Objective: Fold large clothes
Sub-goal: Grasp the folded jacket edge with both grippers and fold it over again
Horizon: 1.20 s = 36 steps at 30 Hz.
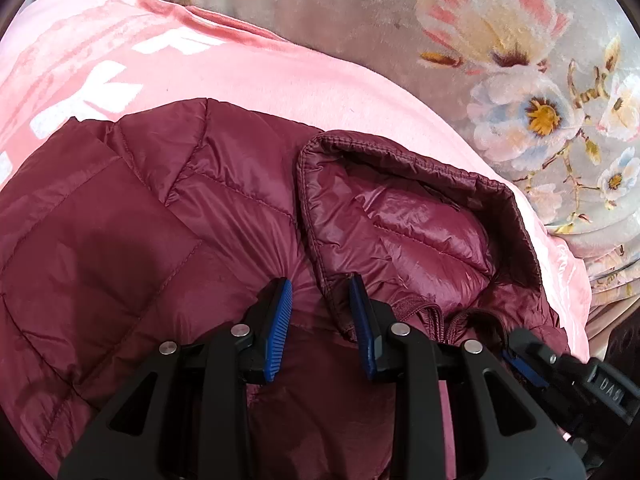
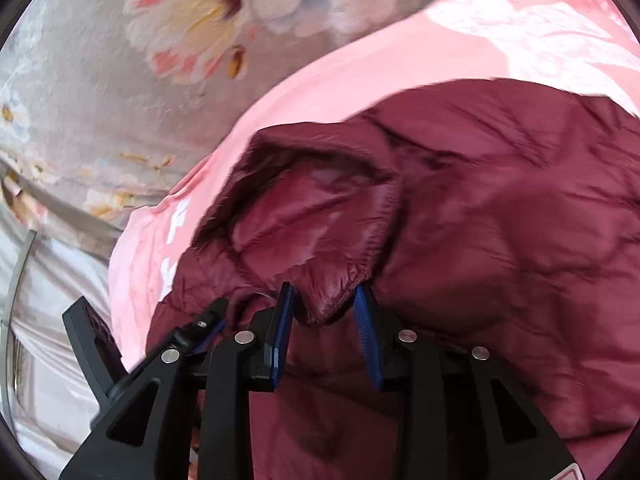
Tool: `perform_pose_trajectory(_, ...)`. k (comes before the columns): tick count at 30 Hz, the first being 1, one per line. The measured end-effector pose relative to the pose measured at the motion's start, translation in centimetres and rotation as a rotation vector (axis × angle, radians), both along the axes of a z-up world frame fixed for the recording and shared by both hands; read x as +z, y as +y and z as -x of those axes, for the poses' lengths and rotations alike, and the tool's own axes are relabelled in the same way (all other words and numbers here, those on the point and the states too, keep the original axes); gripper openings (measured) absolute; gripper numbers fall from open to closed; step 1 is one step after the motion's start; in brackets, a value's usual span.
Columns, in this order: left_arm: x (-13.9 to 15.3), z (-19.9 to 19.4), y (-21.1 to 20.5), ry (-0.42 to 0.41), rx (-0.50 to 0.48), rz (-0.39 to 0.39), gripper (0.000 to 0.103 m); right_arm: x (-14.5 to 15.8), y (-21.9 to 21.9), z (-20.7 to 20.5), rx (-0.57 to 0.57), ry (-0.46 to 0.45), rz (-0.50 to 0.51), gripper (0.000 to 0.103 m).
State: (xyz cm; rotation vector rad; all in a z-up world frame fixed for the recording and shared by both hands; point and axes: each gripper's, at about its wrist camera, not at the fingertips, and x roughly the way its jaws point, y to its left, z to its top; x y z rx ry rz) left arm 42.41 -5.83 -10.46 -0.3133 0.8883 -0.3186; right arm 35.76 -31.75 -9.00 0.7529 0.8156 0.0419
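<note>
Jacket: maroon quilted jacket (image 1: 132,216) fills the lower centre of both views, lying on a pink garment (image 1: 248,68); hood (image 1: 404,216) opens toward centre right in the left view.
Fold state: judged early; body bunched, hood not tucked, no neat fold visible.
Left claw (image 1: 320,300): partly open, puffed fabric between pads, grip cannot be confirmed.
Right claw (image 2: 326,304): partly open, hood edge between pads, apparently not pinched.
Bedspread (image 1: 520,100): floral, upper frame.

Maroon puffer jacket (image 1: 240,184) = shiny quilted nylon-looking cloth, hood lining (image 1: 416,224) esp glossy. Pink blanket (image 1: 280,68) looks soft n fuzzy, floral bedsheet (image 1: 360,12) matt cloth. Gripper pads (image 1: 280,320) ribbed blue.
</note>
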Motion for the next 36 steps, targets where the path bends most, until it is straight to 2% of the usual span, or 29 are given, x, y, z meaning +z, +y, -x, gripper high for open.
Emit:
perform_pose_trajectory(1,0.0,0.0,0.0,-0.002,0.000,-0.003,0.029,0.4,0.3,-0.4,0.007,-0.017,-0.009,0.027)
perform_pose_trajectory(2,0.0,0.0,0.0,-0.004,0.000,-0.003,0.029,0.8,0.5,-0.4,0.005,-0.035,-0.009,0.013)
perform_pose_trajectory(3,0.0,0.0,0.0,-0.004,-0.001,-0.004,0.029,1.1,0.6,-0.4,0.002,-0.044,0.001,0.009)
perform_pose_trajectory(6,0.0,0.0,-0.1,-0.007,-0.001,-0.013,0.028,1.3,0.3,0.3,-0.035,-0.048,0.061,0.008)
perform_pose_trajectory(10,0.0,0.0,-0.1,-0.004,0.004,-0.014,0.025,-1.7,-1.5,1.5,-0.072,0.036,0.074,0.006)
perform_pose_trajectory(12,-0.1,-0.1,0.0,-0.002,0.006,-0.014,0.023,-2.6,-2.0,1.9,-0.070,0.040,0.065,0.004)
perform_pose_trajectory(14,-0.1,0.0,0.0,-0.001,0.007,-0.020,0.022,-2.7,-1.5,1.7,-0.058,0.043,0.121,0.003)
perform_pose_trajectory(16,-0.1,0.0,-0.1,0.000,0.005,-0.029,0.022,-2.5,-1.2,1.6,-0.054,0.052,0.153,0.002)
perform_pose_trajectory(19,0.0,0.1,0.3,0.000,0.005,-0.005,0.022,-2.0,-1.6,2.4,-0.069,0.060,0.124,0.004)
perform_pose_trajectory(21,0.6,0.3,0.9,0.000,0.009,-0.006,0.022,-0.8,-2.3,3.6,-0.100,0.044,0.103,0.008)
perform_pose_trajectory(22,1.1,0.4,1.1,-0.006,0.014,-0.016,0.020,0.3,-2.5,3.9,-0.123,0.029,0.134,0.009)
perform_pose_trajectory(25,4.5,0.0,2.2,-0.054,0.039,0.023,0.020,3.8,-3.0,3.6,-0.169,-0.052,0.233,0.010)
perform_pose_trajectory(27,7.3,-1.3,2.0,-0.077,0.058,0.048,0.021,5.1,-3.4,2.2,-0.168,-0.084,0.225,0.010)
perform_pose_trajectory(29,8.9,-2.8,1.0,-0.081,0.056,0.049,0.021,6.1,-3.8,0.1,-0.182,-0.120,0.216,0.010)
perform_pose_trajectory(33,9.6,-6.0,-1.7,-0.063,0.054,-0.013,0.021,5.5,-3.0,-3.8,-0.139,-0.102,0.244,0.012)
perform_pose_trajectory(36,7.6,-7.8,-3.3,-0.010,0.053,-0.087,0.021,3.2,-1.8,-6.2,-0.065,-0.035,0.264,0.011)
